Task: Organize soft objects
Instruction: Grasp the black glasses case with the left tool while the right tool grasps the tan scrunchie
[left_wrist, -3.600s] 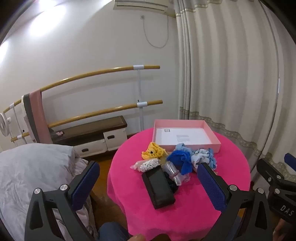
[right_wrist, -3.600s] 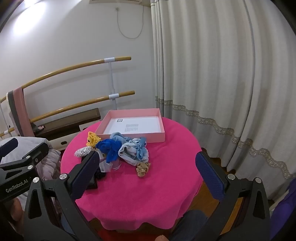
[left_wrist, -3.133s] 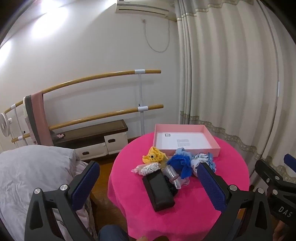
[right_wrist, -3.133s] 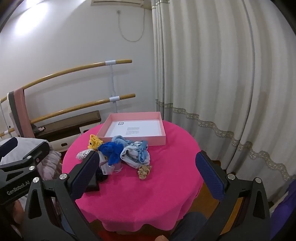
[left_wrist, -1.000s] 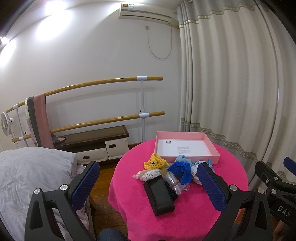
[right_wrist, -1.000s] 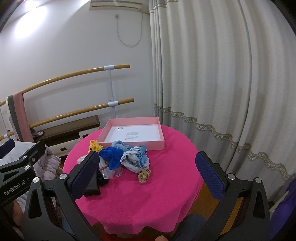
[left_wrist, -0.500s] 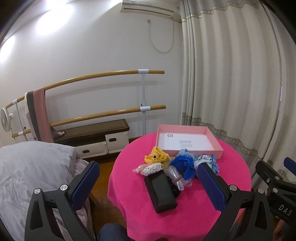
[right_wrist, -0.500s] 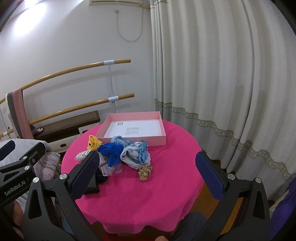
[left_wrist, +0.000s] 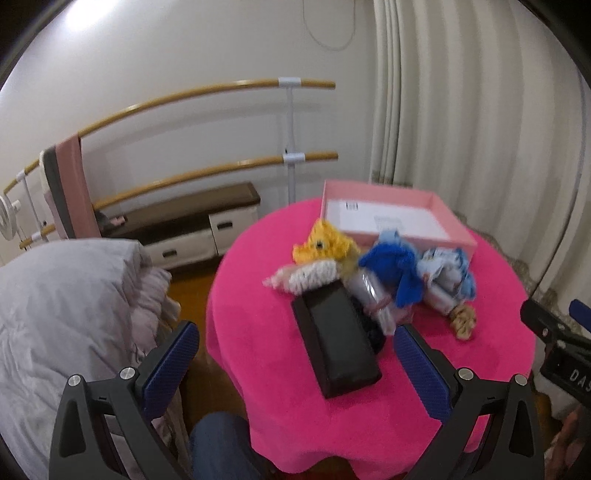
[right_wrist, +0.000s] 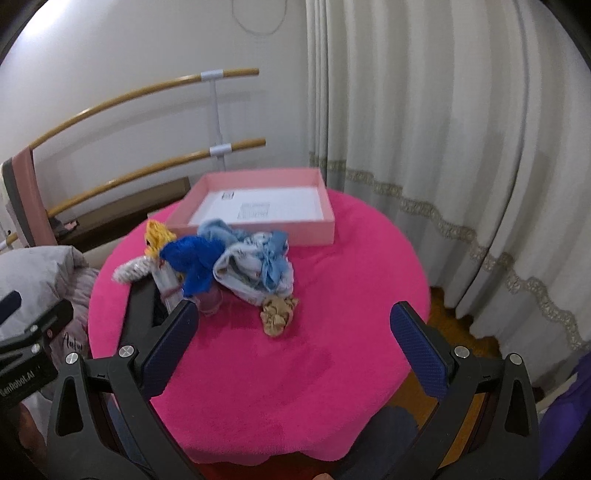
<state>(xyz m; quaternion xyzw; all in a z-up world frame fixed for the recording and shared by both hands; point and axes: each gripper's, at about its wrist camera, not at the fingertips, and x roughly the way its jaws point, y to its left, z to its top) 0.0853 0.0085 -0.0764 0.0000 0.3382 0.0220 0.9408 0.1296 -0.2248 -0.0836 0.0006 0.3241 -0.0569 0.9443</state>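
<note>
A pile of soft things lies mid-table on the pink cloth: a yellow knitted toy (left_wrist: 327, 245), a blue knitted piece (right_wrist: 194, 258), a pale blue and white cloth bundle (right_wrist: 258, 267), a white knitted piece (left_wrist: 310, 277) and a tan scrunchie (right_wrist: 277, 315). An open, empty pink box (right_wrist: 258, 206) stands behind them. My left gripper (left_wrist: 295, 354) is open and empty above the table's near left. My right gripper (right_wrist: 293, 336) is open and empty, just short of the scrunchie.
A black box (left_wrist: 334, 341) lies at the table's near left, next to a clear plastic packet (left_wrist: 371, 295). A bed with grey bedding (left_wrist: 66, 314) is to the left. Wooden wall bars (left_wrist: 207, 92) and a low bench stand behind, curtains (right_wrist: 461, 147) to the right.
Both grippers have moved forward and down toward the table, so the pile looks larger and closer. Both stay open and empty.
</note>
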